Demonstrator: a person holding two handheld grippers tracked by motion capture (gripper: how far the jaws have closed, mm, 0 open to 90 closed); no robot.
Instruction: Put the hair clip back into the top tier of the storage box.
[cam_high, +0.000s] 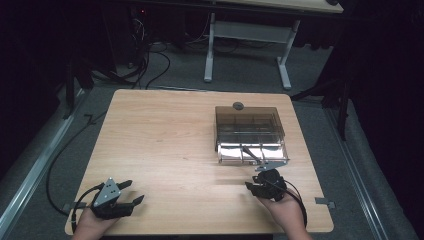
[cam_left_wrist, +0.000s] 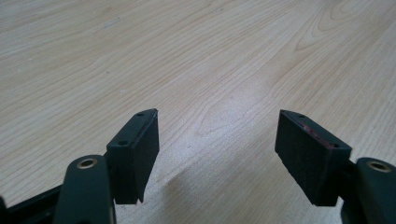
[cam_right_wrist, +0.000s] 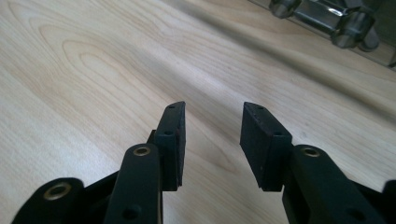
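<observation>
The right gripper (cam_high: 260, 186) is hovering with jaws apart and empty, just short of the clear compartment box (cam_high: 250, 131), probably its target; the left gripper (cam_high: 131, 192) is idling open, well apart.

Dim room; grey carpet floor (cam_high: 250, 75), white-legged desk (cam_high: 247, 30) behind, cables (cam_high: 145, 60).

Our left gripper (cam_high: 131, 192) sits at the lower left of the high view, its jaws spread wide with nothing between them, our left hand (cam_high: 90, 225) behind it. Our right gripper (cam_high: 251, 187) sits at the lower right, jaws parted and empty, held in our right hand (cam_high: 285, 210).
</observation>
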